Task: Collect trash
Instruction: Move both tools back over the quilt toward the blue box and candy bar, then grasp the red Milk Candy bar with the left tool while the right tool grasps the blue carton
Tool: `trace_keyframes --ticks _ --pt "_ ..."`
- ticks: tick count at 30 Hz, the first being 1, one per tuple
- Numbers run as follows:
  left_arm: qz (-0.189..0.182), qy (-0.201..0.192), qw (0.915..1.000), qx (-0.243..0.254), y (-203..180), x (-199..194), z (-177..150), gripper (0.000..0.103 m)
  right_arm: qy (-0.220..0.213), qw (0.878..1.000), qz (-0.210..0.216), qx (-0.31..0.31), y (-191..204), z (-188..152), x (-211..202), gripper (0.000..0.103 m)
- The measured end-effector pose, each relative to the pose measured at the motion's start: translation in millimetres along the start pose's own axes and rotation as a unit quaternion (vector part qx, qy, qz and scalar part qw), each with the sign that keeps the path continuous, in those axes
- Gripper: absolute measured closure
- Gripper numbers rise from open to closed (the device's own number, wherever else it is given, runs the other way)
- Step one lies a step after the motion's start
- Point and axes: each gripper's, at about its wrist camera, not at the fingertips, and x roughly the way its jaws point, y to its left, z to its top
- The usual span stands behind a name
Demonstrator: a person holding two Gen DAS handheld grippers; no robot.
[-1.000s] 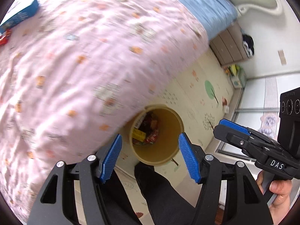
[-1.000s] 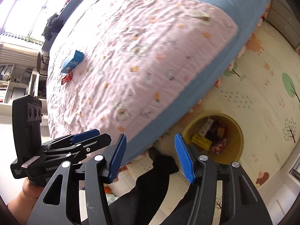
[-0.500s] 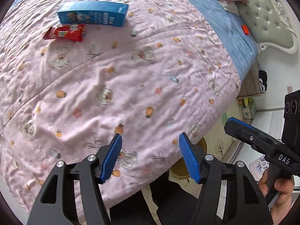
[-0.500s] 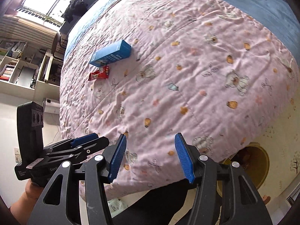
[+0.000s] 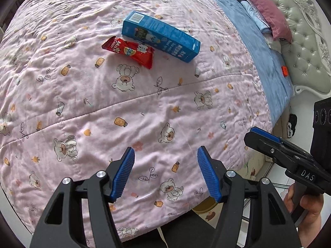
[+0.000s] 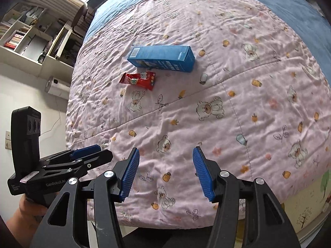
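Observation:
A blue carton (image 5: 161, 36) (image 6: 162, 58) and a red candy wrapper (image 5: 129, 51) (image 6: 139, 80) lie side by side on the pink quilt (image 5: 124, 107), far from me. My left gripper (image 5: 165, 174) is open and empty above the quilt's near part. My right gripper (image 6: 165, 174) is open and empty to its right, also over the near quilt. Each gripper shows from the side in the other's view. The yellow bin (image 5: 203, 205) shows only as a sliver of rim under the bed's edge.
The bed has a blue sheet (image 5: 258, 47), pillows (image 5: 266, 12) and a padded headboard (image 5: 306, 35) at the right. Shelves (image 6: 31, 35) stand beyond the bed at the left. A patterned play mat (image 6: 310, 206) covers the floor at the lower right.
Both grippers have swung up from the bin on the floor towards the bed. The carton and wrapper now sit closer and more central. The bin has almost left view.

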Motion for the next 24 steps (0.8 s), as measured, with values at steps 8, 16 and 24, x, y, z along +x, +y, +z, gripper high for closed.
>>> trace_keyframes --ticks 8,16,24 --pt "0.003 -0.001 0.9991 -0.041 11 9 43 0.04 0.018 0.999 0.006 -0.036 3 58 20 0.049" --pt "0.012 0.004 0.9952 -0.097 22 38 95 0.038 0.037 0.996 -0.005 -0.085 -3 121 44 0.049" --pt "0.015 0.01 0.9758 -0.218 56 82 127 0.038 0.063 0.988 -0.01 -0.138 -6 165 84 0.049"
